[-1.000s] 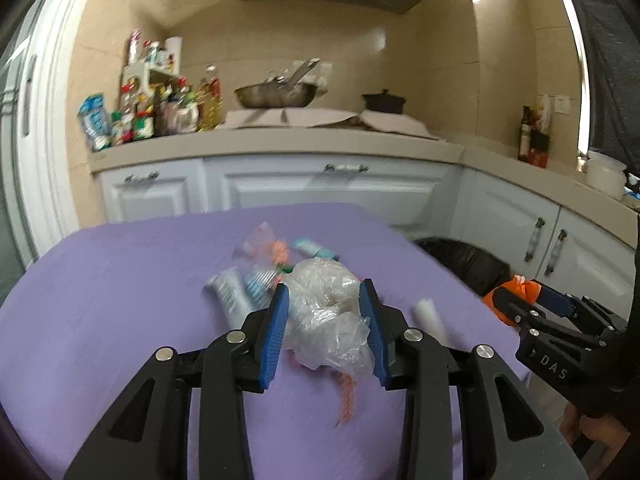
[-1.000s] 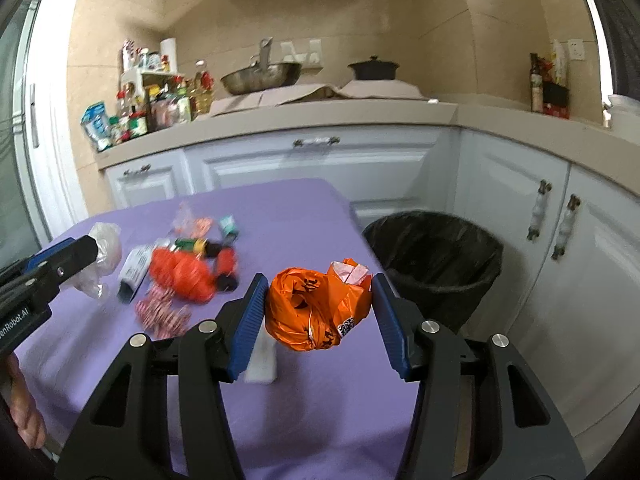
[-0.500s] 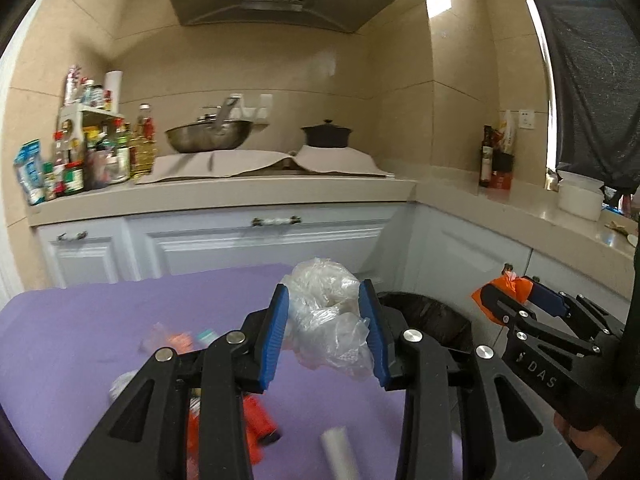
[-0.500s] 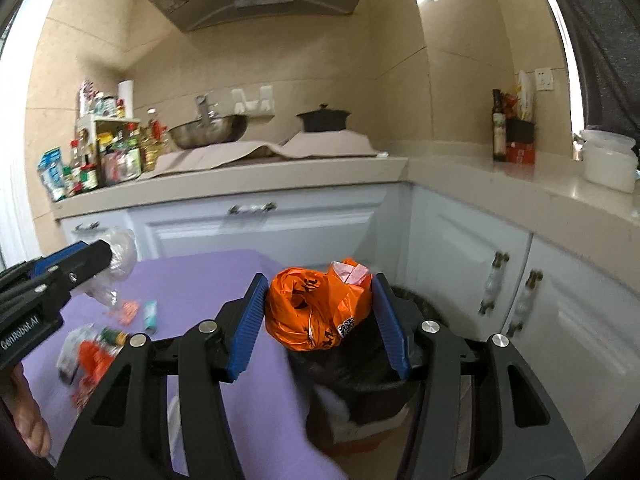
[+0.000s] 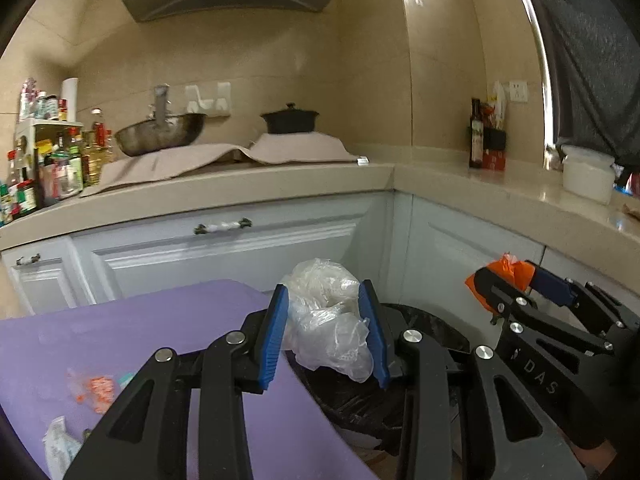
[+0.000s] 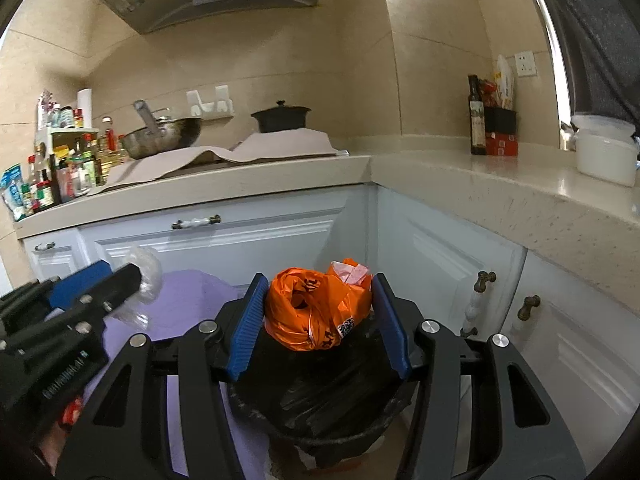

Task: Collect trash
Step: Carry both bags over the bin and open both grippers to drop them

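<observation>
My left gripper [image 5: 325,330] is shut on a crumpled clear plastic bag [image 5: 326,324] and holds it over the near rim of the black-lined trash bin [image 5: 432,332]. My right gripper [image 6: 318,314] is shut on a crumpled orange plastic bag [image 6: 316,312] and holds it above the bin [image 6: 320,412]. The right gripper with its orange bag [image 5: 514,272] also shows at the right of the left wrist view. The left gripper with the clear bag [image 6: 146,274] shows at the left of the right wrist view.
The purple-covered table [image 5: 120,332] lies left of the bin, with small wrappers [image 5: 98,388] on it. White cabinets [image 6: 224,240] and the beige counter [image 6: 480,184] wrap around behind and right of the bin. A wok [image 5: 160,136], a black pot [image 5: 289,120] and bottles stand on the counter.
Both grippers have swung right from over the table to over the trash bin, each still holding its bag. The table litter has dropped out to the lower left.
</observation>
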